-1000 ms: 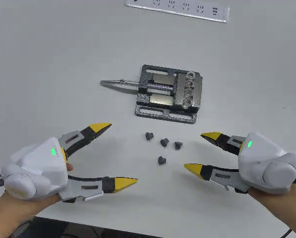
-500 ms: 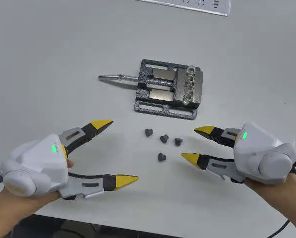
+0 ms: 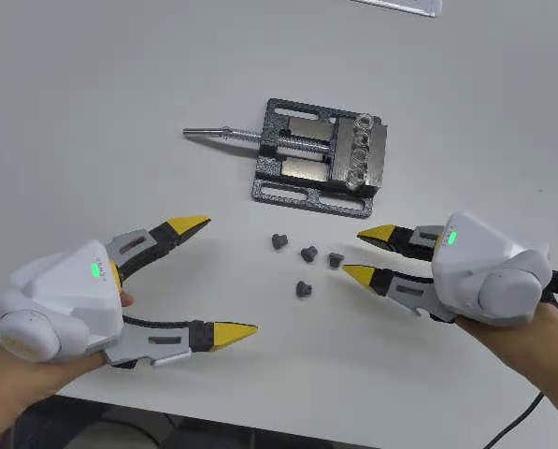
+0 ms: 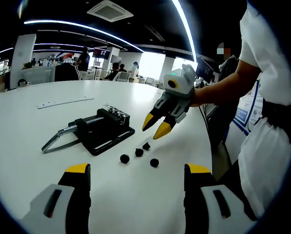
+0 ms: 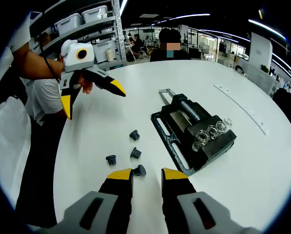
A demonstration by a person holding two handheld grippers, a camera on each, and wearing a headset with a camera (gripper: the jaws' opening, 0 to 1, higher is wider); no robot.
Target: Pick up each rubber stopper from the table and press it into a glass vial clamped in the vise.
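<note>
Several dark grey rubber stoppers (image 3: 308, 253) lie loose on the white table in front of a black vise (image 3: 288, 192). The vise clamps a row of clear glass vials (image 3: 358, 154) at its right end, and they look unstopped. My right gripper (image 3: 364, 253) is open with a narrow gap, its yellow tips just right of the nearest stopper (image 3: 336, 259). In the right gripper view that stopper (image 5: 140, 170) lies just ahead of my tips (image 5: 147, 174). My left gripper (image 3: 213, 278) hangs wide open and empty, left of the stoppers (image 4: 139, 152).
The vise's metal screw handle (image 3: 222, 136) sticks out to the left. A white power strip (image 3: 400, 5) lies at the table's far edge. The near table edge (image 3: 288, 426) runs just under both grippers. People and shelves stand in the room beyond.
My right gripper has moved left, closer to the stoppers, and its jaws have narrowed. The left gripper has barely shifted. The stoppers and vise have stayed put.
</note>
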